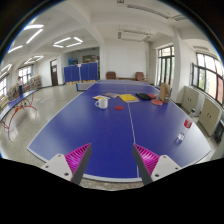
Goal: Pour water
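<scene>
Pink pads: the two fingers (68,160) of the gripper (108,160) each carried a pink ribbed pad on the inner face.
Jaws: stood wide apart, with nothing between them and nothing touched.
Pose: the gripper hung above the near end of the desk, looking level along its length; the holding hand was out of view.
Desk: a blue table-tennis table (70,130) with white lines and no net visible.
Task's thing: a white cup-like vessel (102,101) stood upright near the far end of the desk, well beyond the fingers, its long axis vertical; which way its mouth or handle faced could not be told.
Beside it: an orange flat item (129,98) and a red one (119,107) lay close by.
Right edge: a small red-topped object (187,124) stood near the desk's right side.
</scene>
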Motion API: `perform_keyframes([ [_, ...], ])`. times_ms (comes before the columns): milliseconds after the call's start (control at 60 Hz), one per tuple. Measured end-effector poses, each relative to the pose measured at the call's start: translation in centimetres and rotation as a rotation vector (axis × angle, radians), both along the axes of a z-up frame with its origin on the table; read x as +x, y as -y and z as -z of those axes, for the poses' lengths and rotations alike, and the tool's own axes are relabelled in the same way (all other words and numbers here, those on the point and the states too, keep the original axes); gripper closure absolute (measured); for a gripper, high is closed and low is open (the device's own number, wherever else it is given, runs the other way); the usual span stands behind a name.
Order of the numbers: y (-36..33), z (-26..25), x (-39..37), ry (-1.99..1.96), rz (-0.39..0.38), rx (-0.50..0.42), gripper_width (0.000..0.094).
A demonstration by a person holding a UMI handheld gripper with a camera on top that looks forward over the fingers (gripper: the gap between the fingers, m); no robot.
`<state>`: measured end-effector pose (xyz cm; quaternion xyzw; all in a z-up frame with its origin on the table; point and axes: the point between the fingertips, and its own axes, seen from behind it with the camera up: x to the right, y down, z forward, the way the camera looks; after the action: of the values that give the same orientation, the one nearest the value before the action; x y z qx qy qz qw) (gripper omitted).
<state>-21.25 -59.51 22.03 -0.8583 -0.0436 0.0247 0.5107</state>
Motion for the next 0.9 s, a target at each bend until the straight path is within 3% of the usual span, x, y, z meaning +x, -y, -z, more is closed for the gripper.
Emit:
perform_keyframes([
  [217,-3.3,9.4,22.4,0.077,0.169,-0.058,0.0087],
  [383,-9.2,11.2,37.9,0.076,0.272,-0.021,0.0081],
  [667,-23.9,12.0,52.2,0.068,0.313,0.129,0.0096],
  [750,-28.0,12.5,52.3,0.050,0.304,0.153,0.0169],
  [800,-29.2,13.0,52.3,0.053,0.294,0.166,0.0250],
  [850,-30.2,13.5,52.2,0.059,0.291,0.175,0.0394],
  [900,-30.6,13.0,52.4,0.061,0.311,0.206,0.0443],
])
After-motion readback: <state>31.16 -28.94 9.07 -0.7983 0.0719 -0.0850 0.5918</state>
